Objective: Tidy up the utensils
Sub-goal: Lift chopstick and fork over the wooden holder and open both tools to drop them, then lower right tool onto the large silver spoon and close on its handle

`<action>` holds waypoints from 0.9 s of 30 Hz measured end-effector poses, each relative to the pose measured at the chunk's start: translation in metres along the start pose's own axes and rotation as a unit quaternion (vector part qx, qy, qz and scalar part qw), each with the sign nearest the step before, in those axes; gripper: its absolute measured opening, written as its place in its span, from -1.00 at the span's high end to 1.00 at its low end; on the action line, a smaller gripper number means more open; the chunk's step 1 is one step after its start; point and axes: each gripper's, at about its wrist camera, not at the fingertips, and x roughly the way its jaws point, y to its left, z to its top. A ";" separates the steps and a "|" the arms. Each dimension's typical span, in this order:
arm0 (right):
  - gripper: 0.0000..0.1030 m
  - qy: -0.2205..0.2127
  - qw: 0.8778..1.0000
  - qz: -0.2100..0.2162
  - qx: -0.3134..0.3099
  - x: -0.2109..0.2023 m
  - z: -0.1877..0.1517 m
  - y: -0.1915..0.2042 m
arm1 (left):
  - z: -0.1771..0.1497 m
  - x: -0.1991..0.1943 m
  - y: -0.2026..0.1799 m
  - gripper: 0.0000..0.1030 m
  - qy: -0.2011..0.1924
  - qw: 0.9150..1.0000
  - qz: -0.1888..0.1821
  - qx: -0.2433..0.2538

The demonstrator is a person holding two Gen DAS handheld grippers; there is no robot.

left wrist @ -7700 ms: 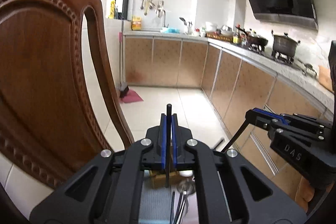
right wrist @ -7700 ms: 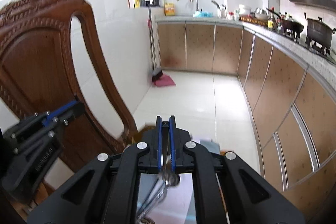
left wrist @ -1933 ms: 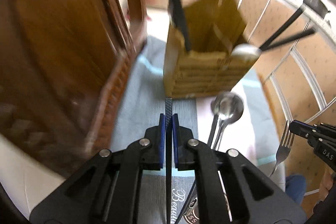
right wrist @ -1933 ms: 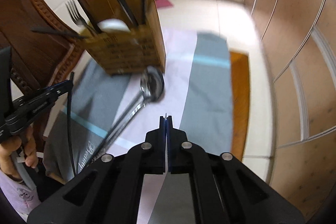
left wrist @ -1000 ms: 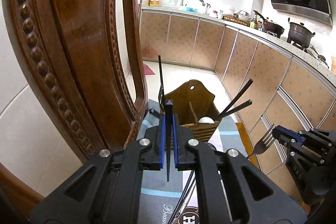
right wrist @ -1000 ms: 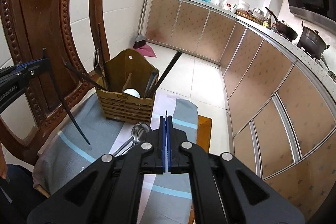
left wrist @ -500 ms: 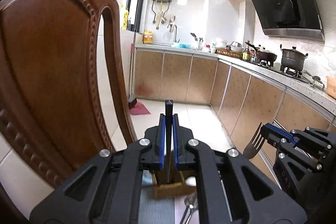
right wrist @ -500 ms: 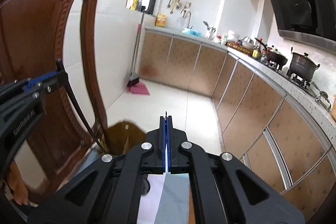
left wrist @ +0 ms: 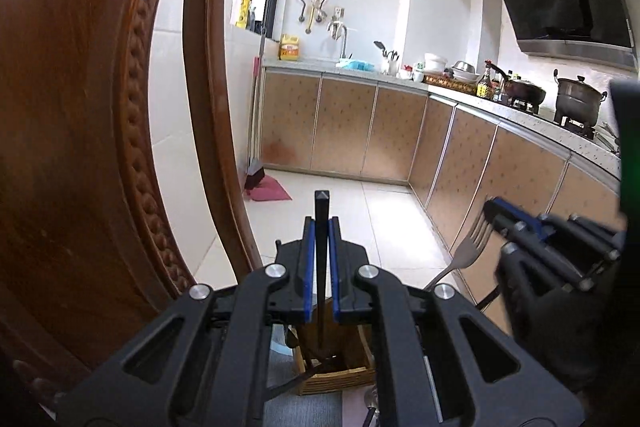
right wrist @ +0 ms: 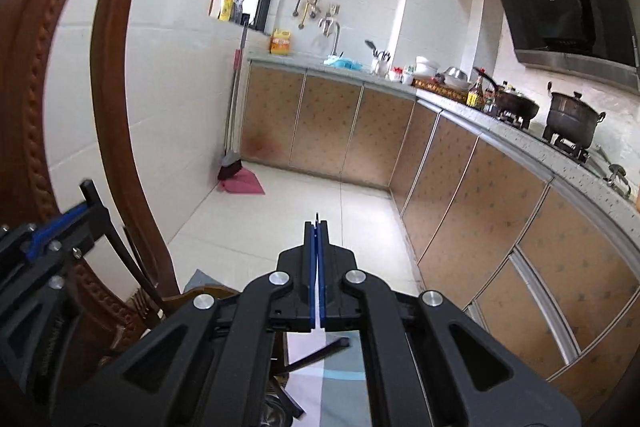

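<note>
Blue-padded jaws of the left gripper (left wrist: 320,259) clamp a black chopstick (left wrist: 321,223) upright, directly above the wooden utensil holder (left wrist: 334,355), presumably for a vertical drop-in. Beside the holder's right, the right gripper (right wrist: 318,263) pinches a fork (left wrist: 466,251) thinly, tines raised. Left of the holder stands a carved chair back (left wrist: 100,131).

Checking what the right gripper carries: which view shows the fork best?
The left wrist view: the fork shows tines and neck, pinched in the right gripper. The right wrist view shows only a thin metal edge between its shut fingers.
</note>
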 end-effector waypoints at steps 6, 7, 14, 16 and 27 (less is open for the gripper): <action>0.96 0.022 1.000 0.010 -0.012 0.027 -0.022 0.018 | -0.013 0.017 0.005 0.87 0.014 1.000 0.004 -0.004; 0.96 0.025 1.000 0.012 -0.013 0.030 -0.024 0.020 | -0.015 0.019 0.006 0.87 0.016 1.000 0.005 -0.005; 0.96 0.060 0.997 0.027 -0.027 0.040 -0.036 0.028 | -0.028 0.028 0.011 0.87 0.039 0.999 0.002 -0.012; 0.91 0.062 0.997 0.027 -0.032 0.036 -0.038 0.029 | -0.030 0.024 0.012 0.79 0.039 0.999 0.005 -0.012; 0.13 0.034 0.997 0.067 -0.022 -0.065 -0.036 -0.014 | -0.057 -0.049 0.007 -0.08 0.057 0.998 -0.023 0.007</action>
